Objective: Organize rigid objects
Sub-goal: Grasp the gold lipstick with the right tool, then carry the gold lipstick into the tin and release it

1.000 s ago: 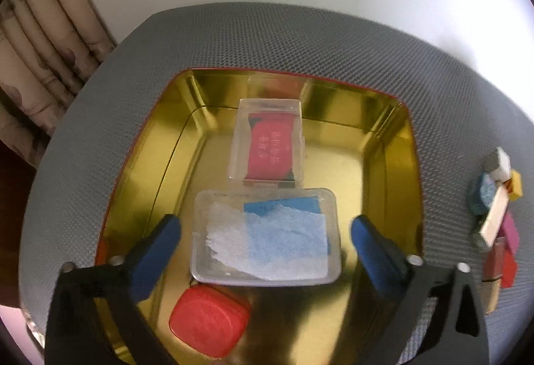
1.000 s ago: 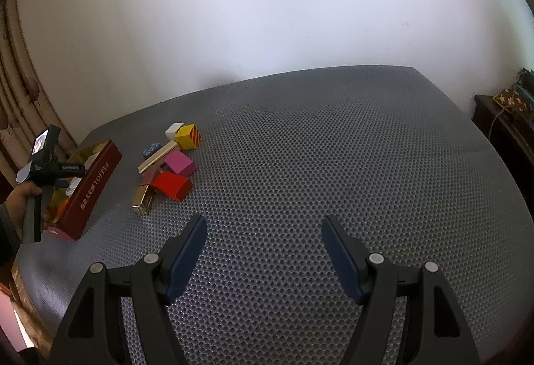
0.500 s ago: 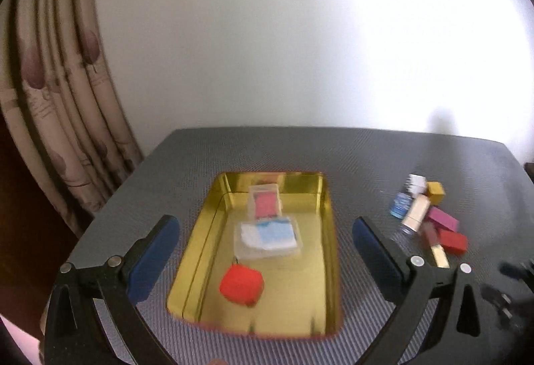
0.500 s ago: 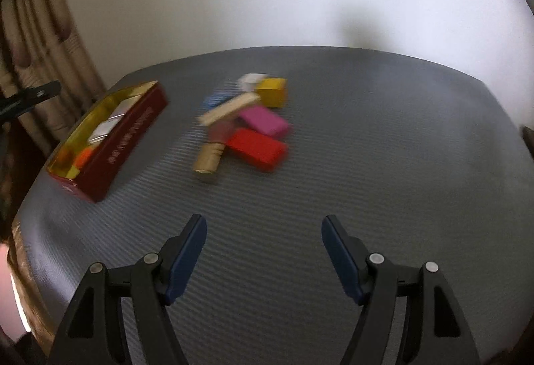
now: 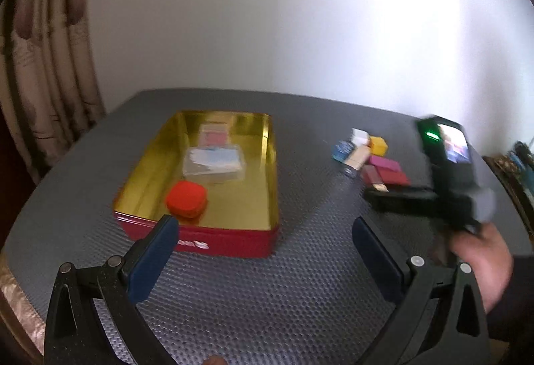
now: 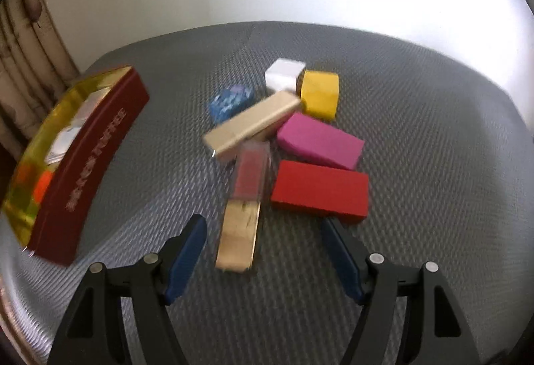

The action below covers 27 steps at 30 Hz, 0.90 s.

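Right gripper (image 6: pixel 263 243) fingers spread wide, empty, now brought close over the loose pile; gold-capped tube (image 6: pixel 243 205) lying between the tips, red block (image 6: pixel 319 191) just beside. Left gripper (image 5: pixel 263 251) likewise wide and empty, withdrawn from the tin (image 5: pixel 213 236) with earlier items inside; next pick probably the tube, though motion blur obscures its outline.

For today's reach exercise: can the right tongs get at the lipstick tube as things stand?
Probably yes. The right tongs are open with the lipstick tube lying just ahead between their tips; the red block sits close on its right side.
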{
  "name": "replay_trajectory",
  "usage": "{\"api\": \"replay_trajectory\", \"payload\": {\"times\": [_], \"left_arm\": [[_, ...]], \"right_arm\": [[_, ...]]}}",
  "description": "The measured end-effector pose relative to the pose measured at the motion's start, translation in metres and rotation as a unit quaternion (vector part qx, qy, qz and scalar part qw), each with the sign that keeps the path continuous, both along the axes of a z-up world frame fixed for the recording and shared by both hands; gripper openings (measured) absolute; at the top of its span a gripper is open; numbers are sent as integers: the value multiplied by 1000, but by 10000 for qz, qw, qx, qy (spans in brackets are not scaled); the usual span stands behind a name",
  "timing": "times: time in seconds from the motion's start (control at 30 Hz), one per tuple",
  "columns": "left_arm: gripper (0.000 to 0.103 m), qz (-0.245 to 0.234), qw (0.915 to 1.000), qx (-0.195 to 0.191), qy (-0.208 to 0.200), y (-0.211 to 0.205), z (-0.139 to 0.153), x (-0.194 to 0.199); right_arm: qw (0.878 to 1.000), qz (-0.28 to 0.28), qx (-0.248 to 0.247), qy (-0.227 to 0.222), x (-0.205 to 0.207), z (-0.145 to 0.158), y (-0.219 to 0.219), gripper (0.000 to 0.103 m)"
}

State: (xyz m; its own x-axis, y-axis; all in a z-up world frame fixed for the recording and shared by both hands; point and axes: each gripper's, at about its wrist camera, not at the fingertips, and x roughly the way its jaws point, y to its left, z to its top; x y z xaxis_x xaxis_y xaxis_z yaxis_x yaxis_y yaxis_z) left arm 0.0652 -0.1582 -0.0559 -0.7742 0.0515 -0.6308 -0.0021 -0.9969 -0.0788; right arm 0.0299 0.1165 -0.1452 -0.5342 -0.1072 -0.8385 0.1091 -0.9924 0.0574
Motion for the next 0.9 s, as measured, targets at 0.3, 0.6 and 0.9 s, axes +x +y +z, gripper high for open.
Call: {"api": "replay_trajectory", "payload": {"times": [0.3, 0.6, 0.9], "left_arm": [[103, -106, 9998, 178, 10, 6, 4, 10], [103, 239, 9982, 534, 129, -16, 16, 16], [103, 361, 9979, 489, 245, -20, 23, 20]], "right_arm": [[9999, 46, 118, 66, -1, 13, 3, 20], [9974, 334, 20, 638, 26, 79, 0, 20], [9907, 701, -104, 1164, 5, 144, -42, 20]]}}
